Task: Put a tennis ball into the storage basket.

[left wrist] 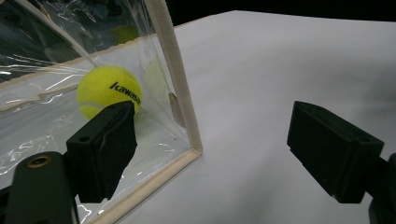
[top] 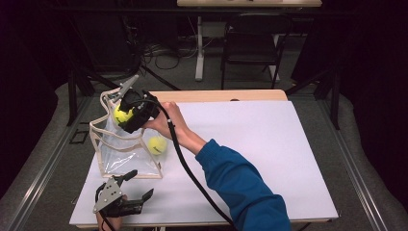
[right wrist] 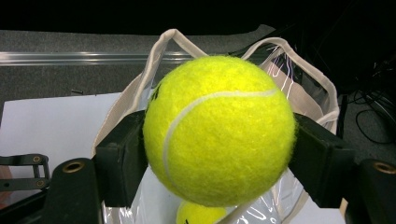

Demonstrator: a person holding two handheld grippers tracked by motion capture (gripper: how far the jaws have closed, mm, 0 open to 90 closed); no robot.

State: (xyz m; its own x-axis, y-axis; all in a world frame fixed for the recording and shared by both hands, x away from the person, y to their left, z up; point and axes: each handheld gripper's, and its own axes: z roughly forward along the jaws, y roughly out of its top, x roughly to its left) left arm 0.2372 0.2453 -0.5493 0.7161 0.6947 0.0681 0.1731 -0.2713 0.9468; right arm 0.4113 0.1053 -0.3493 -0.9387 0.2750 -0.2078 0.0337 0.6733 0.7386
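Nearest to us, at the near left edge of the white counter (top: 269, 144), we have the left tool (top: 142, 185) resting low with its jaws spread wide and nothing between them; in the left gripper view one jaw sits just in front of the clear plastic and the other stands well off to the right over bare counter. Just beyond it stands our clear bag (top: 122, 149), a see-through pouch with cream edging and two looped handles (right wrist: 177, 39), upright on the left part of the counter. Through its side we see a tennis ball (left wrist: 108, 89) already lying inside on the bag's floor, black lettering facing the left tool, close to the bag's near right corner seam (left wrist: 180, 88). Up above the bag's open mouth, on the far left, we have the right tool (top: 124, 115), carried by a hand (top: 166, 120) in a blue sleeve (top: 240, 183) that reaches across from the near right. Its jaws are clamped on a second tennis ball (right wrist: 218, 130), one pad pressing each side, and the ball hangs right over the opening between the handles. In the right gripper view we catch the top of the first ball below the held one, down inside the bag. A black cable (top: 192, 178) trails from the right tool back across the counter toward the near edge. Beyond the counter, a dark chair (top: 252, 43) stands on the grey floor.
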